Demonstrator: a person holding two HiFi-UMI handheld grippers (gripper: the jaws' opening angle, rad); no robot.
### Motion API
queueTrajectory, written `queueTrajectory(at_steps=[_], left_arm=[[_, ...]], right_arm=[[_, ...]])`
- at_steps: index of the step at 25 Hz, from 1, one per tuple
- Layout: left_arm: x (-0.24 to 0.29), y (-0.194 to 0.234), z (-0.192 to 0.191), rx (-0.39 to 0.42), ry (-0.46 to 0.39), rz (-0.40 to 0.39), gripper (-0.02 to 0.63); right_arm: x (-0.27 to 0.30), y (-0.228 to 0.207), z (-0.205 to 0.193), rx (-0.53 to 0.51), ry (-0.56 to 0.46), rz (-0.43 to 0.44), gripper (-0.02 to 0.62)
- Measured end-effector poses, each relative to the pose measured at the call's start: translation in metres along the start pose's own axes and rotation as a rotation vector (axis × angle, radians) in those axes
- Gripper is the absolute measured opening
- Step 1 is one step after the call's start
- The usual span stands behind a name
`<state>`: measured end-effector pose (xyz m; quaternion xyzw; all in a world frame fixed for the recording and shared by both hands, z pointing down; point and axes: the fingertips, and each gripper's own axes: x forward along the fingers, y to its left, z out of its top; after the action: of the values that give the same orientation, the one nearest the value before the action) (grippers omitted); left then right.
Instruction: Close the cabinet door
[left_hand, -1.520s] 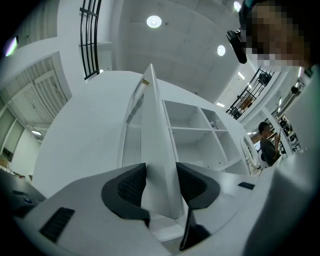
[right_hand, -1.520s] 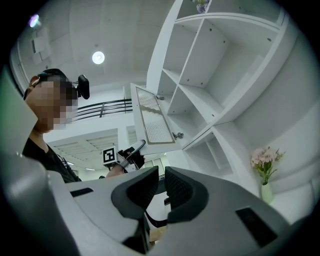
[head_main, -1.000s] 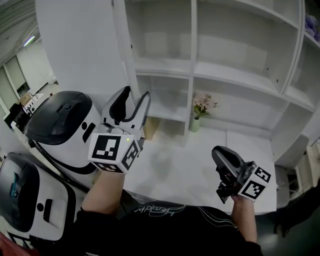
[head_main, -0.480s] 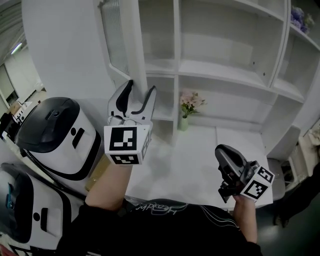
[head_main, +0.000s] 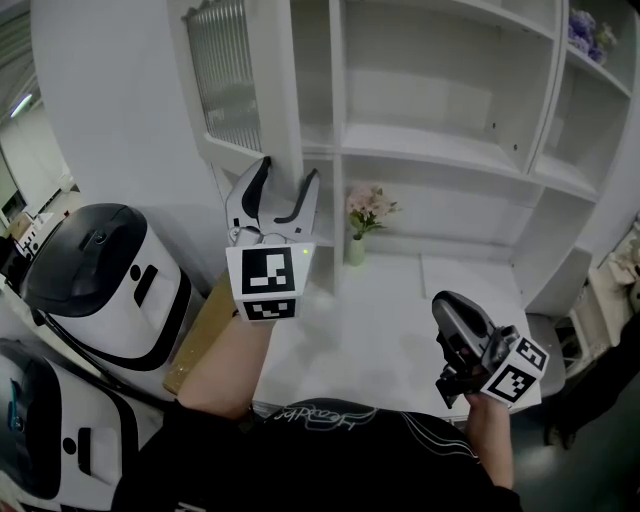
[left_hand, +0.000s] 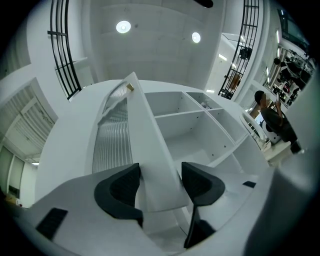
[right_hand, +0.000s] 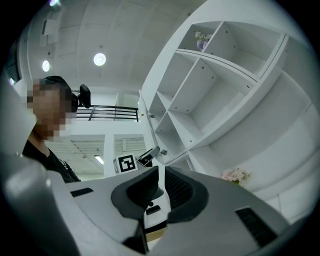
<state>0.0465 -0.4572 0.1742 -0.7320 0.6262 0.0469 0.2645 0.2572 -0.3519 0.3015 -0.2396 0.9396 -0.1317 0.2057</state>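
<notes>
The white cabinet door (head_main: 280, 100) with a ribbed glass panel (head_main: 215, 70) stands swung open at the left of the shelf unit (head_main: 440, 150). My left gripper (head_main: 287, 172) points up at the door's lower free edge. In the left gripper view that door (left_hand: 145, 130) edge runs between the black pads of the left gripper (left_hand: 160, 182), whose jaws have just been opening and stand wide, not pressing on it. My right gripper (head_main: 452, 305) hangs low at the right over the counter, its fingers together and empty; the right gripper (right_hand: 161, 182) view shows nothing between them.
A small vase of pink flowers (head_main: 358, 240) stands on the white counter (head_main: 400, 310) below the shelves. Two white-and-black rounded machines (head_main: 100, 280) and a cardboard box (head_main: 205, 330) sit at the left. A person (left_hand: 272, 117) stands far off in the left gripper view.
My left gripper has moved right to the door's edge and its jaws have spread wider. The view has shifted so the ribbed door now shows. The right gripper has hardly moved.
</notes>
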Motion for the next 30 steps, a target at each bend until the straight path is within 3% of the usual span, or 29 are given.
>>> queueTrajectory(at_steps=[7,30], left_arm=[[0.025,-0.011,-0.008,-0.018,0.003,-0.024,0.279],[0.109,-0.029,-0.042,0.085,0.051,0.0,0.259]], right_arm=[[-0.008,-0.019,0.004,0.0,-0.008,-0.039,0.063],[0.008,-0.08,-0.006,0.059,0.025,-0.059,0.063]])
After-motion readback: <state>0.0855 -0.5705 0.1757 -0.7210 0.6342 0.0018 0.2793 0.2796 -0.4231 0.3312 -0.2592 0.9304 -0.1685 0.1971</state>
